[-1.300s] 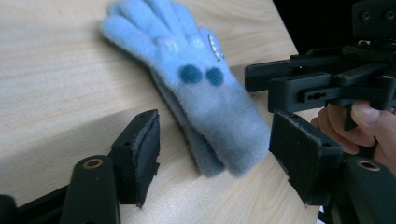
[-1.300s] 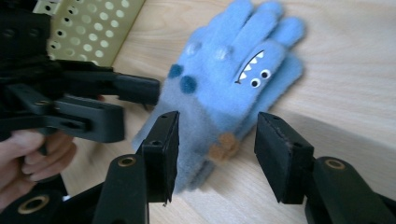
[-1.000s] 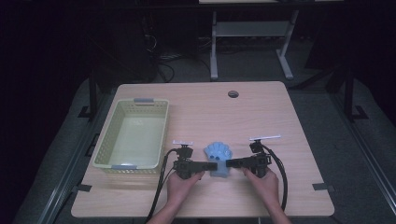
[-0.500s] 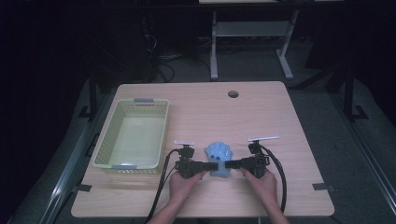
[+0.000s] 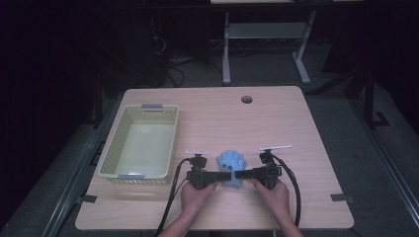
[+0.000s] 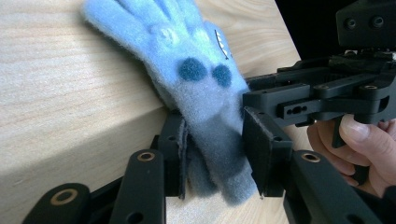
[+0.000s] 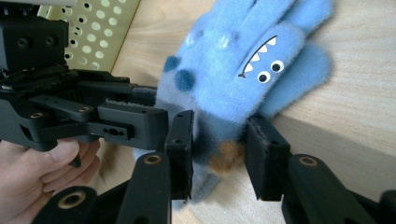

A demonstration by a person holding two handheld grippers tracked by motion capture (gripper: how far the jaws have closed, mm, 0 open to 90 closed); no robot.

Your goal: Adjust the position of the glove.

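Facing inward, left gripper point(image 5: 221, 176) and right gripper point(image 5: 242, 174), jaws just closing, both clamping blue glove point(image 5: 231, 164).

The fluffy light blue glove point(image 7: 243, 70) has dark teal round spots, white googly eyes, a black mouth line with white pointed teeth, and an orange-brown patch near its cuff. The plastic basket point(image 5: 141, 143) is pale yellow-green with a perforated pattern. The wooden counter point(image 5: 276, 118) is light beige.

My left gripper point(image 5: 223, 176) and right gripper point(image 5: 241, 174) are matte black, with brass-ringed pivots, black cables trailing behind and white bars on top.
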